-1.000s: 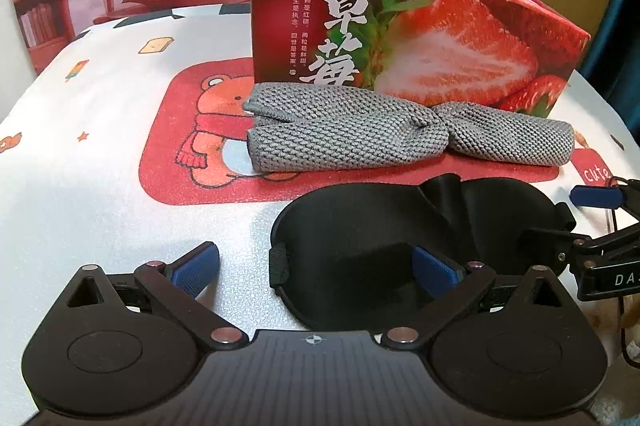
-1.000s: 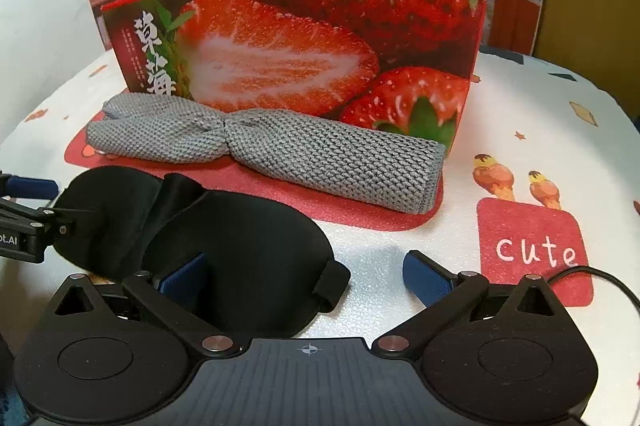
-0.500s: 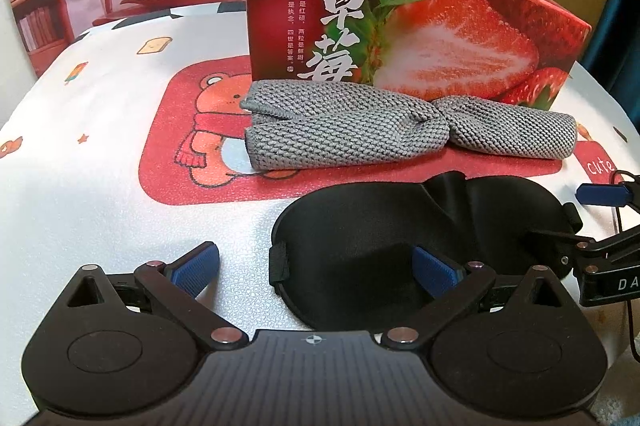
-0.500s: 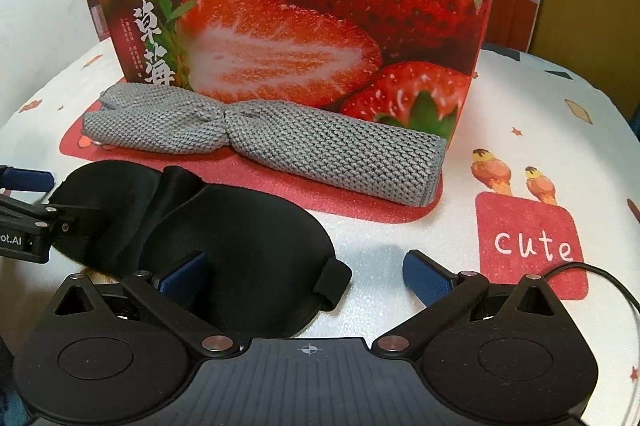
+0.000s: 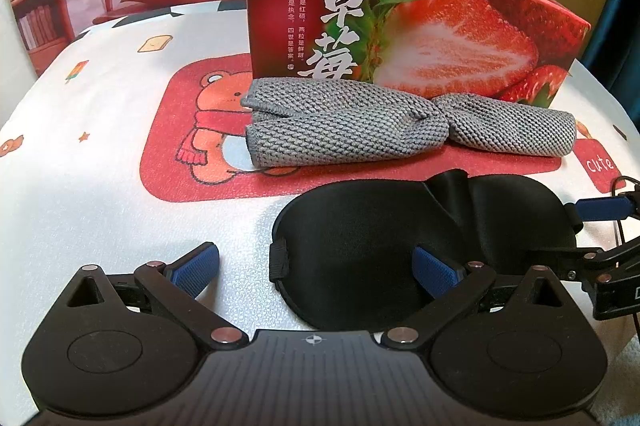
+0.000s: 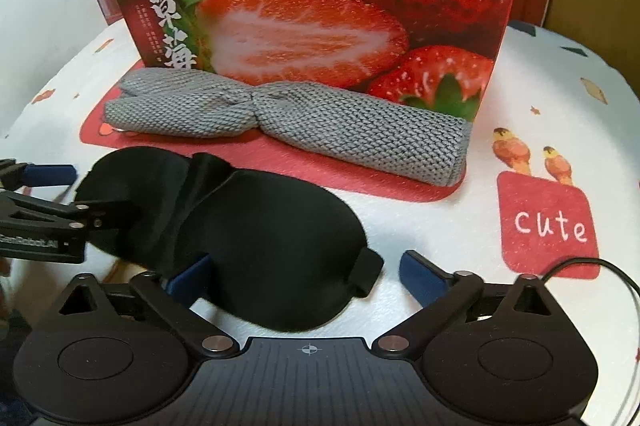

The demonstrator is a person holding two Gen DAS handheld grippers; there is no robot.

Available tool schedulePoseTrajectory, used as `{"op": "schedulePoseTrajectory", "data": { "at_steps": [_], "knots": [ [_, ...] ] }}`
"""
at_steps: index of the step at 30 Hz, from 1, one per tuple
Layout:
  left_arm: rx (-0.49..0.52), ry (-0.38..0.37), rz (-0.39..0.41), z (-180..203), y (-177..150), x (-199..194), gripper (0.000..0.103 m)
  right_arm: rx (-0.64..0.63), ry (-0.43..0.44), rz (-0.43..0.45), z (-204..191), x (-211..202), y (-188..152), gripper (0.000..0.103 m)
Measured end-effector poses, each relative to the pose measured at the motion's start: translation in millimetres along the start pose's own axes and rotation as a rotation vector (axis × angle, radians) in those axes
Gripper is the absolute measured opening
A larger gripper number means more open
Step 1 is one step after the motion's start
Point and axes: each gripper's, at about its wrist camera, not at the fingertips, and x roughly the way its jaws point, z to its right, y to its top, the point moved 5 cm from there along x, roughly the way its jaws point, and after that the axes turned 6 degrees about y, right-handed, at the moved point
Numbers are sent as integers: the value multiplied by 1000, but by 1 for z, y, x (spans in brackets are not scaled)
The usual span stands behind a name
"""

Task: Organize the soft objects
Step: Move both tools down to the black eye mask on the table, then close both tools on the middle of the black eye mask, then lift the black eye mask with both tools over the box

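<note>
Wide apart, my left gripper (image 5: 314, 272) straddles the black eye mask's (image 5: 360, 226) left end on the tablecloth (image 5: 100, 186). From the right wrist, my right gripper (image 6: 306, 276) is closing around its strap end, pads not yet pressing; the grey cloth (image 6: 320, 122) lies against the strawberry box (image 6: 320, 26).

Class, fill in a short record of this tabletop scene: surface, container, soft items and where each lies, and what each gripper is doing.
Surface: cartoon-print tablecloth
Container: strawberry box, open top
Soft item 1: grey knit cloth, in front of the box
Soft item 2: black eye mask, nearest the cameras
Left gripper: open, straddling one mask end
Right gripper: jaws closing around the other end, not yet gripping
</note>
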Motion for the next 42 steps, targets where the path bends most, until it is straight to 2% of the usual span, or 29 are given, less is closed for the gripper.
{"op": "schedulePoseTrajectory", "data": {
  "at_steps": [7,12,19,24,29,31,33,35,37,42],
  "knots": [
    [-7,-32,-18,0,-2,-6,102,3,12,7,-1,-1,-1,88],
    [25,-79,-12,7,-3,-13,90,-5,34,17,-5,0,1,81],
    [26,-78,-5,5,-4,-16,86,26,54,34,0,-3,3,74],
    [54,-90,11,8,-2,-17,74,44,65,50,3,-4,3,68],
    [68,-114,22,11,-2,-21,64,54,97,56,2,-5,5,56],
    [71,-132,27,12,-1,-22,53,55,114,58,2,-6,5,52],
    [76,-157,34,14,0,-25,35,49,133,69,0,-8,6,48],
    [82,-176,44,16,1,-27,29,38,164,77,-5,-10,7,38],
    [75,-188,60,16,3,-31,26,16,189,91,-10,-13,9,30],
    [8,-217,126,4,18,-49,25,-19,212,157,-14,-27,21,27]
  ]
}}
